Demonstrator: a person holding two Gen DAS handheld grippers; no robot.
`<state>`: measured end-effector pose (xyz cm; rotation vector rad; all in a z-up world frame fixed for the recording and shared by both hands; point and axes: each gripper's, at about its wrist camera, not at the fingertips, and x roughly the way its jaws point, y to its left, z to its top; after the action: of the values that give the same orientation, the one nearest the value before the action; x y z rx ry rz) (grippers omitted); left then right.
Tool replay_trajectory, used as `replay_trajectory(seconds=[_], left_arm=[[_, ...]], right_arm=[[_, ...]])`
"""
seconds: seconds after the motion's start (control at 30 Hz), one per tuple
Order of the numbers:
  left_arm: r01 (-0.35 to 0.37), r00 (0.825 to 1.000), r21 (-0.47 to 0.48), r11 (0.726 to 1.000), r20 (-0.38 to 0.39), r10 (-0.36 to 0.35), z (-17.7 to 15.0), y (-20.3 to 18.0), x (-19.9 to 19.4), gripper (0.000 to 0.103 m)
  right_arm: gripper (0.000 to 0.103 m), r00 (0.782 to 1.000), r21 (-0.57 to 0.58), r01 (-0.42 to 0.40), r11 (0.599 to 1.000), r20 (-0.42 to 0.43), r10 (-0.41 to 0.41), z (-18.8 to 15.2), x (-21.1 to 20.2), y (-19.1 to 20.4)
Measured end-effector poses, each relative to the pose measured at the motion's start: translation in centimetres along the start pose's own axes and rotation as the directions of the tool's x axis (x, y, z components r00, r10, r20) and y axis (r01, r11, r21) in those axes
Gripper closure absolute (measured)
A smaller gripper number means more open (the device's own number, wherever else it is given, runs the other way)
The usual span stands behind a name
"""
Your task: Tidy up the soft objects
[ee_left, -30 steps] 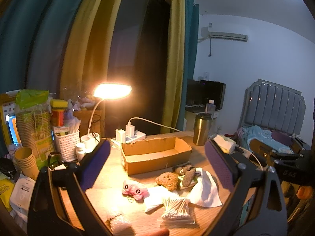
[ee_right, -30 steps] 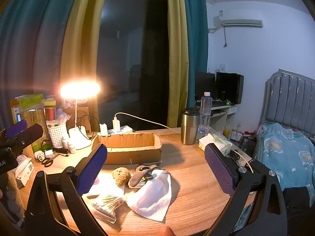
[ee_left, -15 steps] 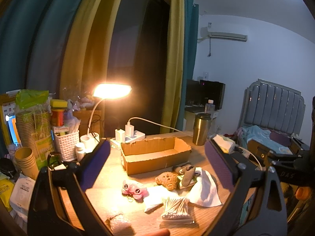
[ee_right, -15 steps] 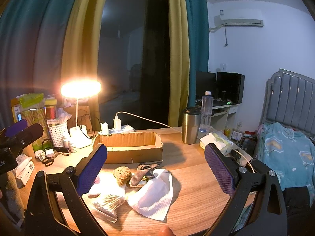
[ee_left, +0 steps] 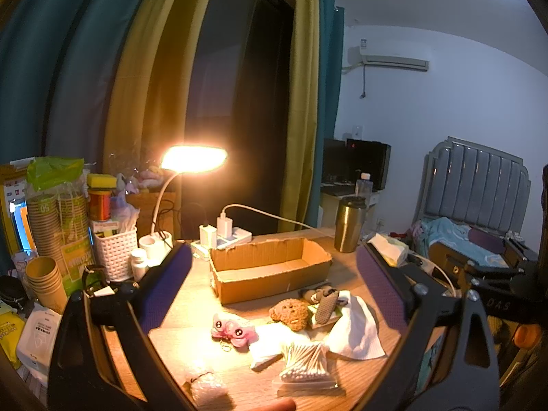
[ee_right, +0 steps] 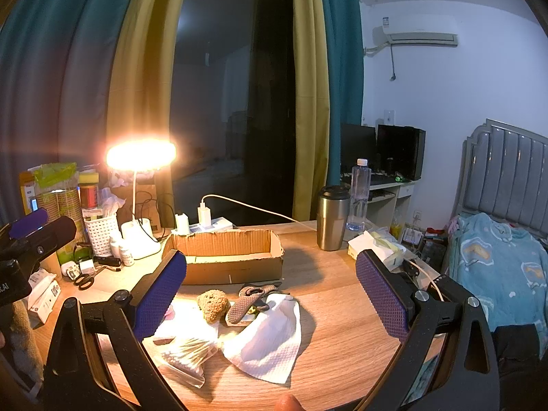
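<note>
Soft toys (ee_left: 289, 313) (table-bound) ahead, below wide-spread jaws, both grippers (ee_left: 270, 291) (ee_right: 270, 293).

Both tools share one build: the left gripper (ee_left: 270, 291) and the right gripper (ee_right: 270, 291) have black, speckled, triangular-cutout frames, silver screws at the finger joints, and blue-purple dimpled pads (ee_right: 159, 296). Beside the cardboard box (ee_right: 226, 257), white lettering marks each black body.
</note>
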<state>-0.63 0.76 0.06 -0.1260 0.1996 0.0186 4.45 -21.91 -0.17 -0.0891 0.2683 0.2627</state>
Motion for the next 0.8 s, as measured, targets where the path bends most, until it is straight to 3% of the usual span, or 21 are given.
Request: replay_trajectory(seconds=[0.8], left_arm=[[0.006,1.0,0.007,1.0,-0.002,-0.006,-0.06,-0.34,-0.09,0.005]], right_arm=[[0.002,1.0,0.002,-0.002,1.0,-0.003,0.002,0.1,-0.03,-0.15]])
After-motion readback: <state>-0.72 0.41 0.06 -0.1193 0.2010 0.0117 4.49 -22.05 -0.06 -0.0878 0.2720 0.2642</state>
